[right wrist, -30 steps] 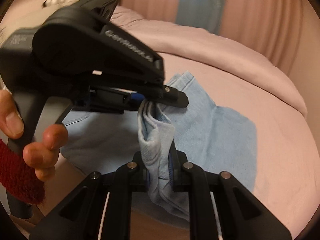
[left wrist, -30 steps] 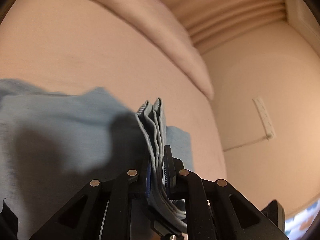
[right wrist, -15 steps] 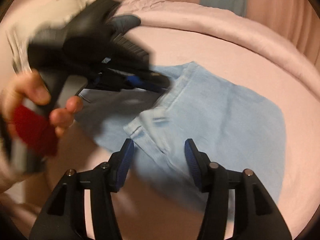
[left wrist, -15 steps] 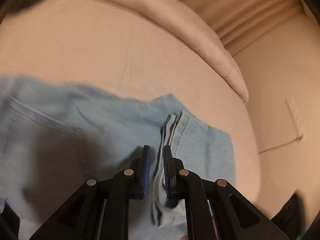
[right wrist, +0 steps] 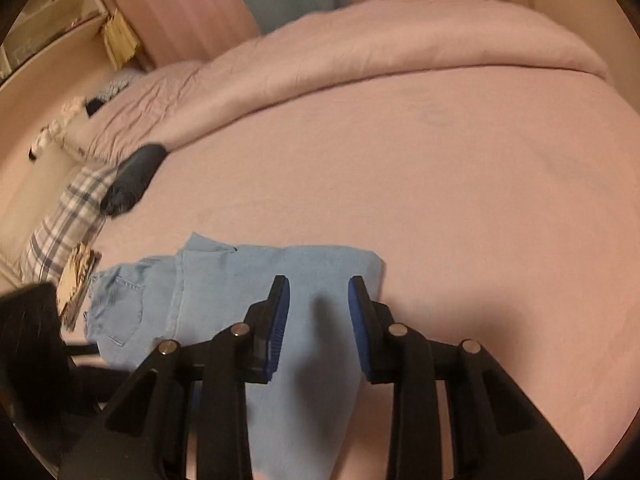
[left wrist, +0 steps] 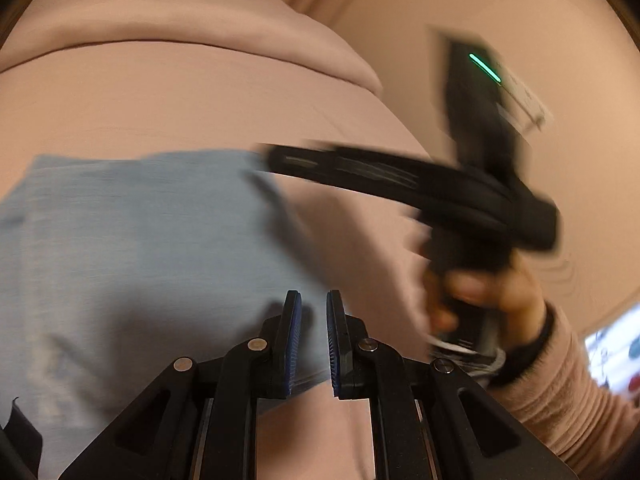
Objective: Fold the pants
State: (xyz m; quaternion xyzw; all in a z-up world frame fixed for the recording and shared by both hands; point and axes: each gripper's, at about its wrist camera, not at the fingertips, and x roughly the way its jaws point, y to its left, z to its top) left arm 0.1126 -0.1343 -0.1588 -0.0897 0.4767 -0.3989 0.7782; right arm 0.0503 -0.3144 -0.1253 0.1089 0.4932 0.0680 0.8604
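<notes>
The light blue denim pants [right wrist: 240, 292] lie folded flat on the pink bed, back pocket at the left end. They also show in the left wrist view [left wrist: 132, 248]. My right gripper [right wrist: 318, 284] is open and empty, held above the right part of the pants. My left gripper [left wrist: 313, 300] is open a narrow gap and empty, just above the pants' near right edge. The right gripper also shows blurred in the left wrist view [left wrist: 280, 160], over the pants' far right corner.
The pink bed sheet [right wrist: 460, 200] stretches wide to the right and far side. A folded pink duvet [right wrist: 380, 48] lies along the far edge. A dark rolled garment [right wrist: 134, 178] and a plaid cloth [right wrist: 64, 224] lie at the left.
Both grippers let go of the pants' edge and opened. The pants dropped flat onto the bed. Both grippers pulled back and up, and the right one swung to the right.
</notes>
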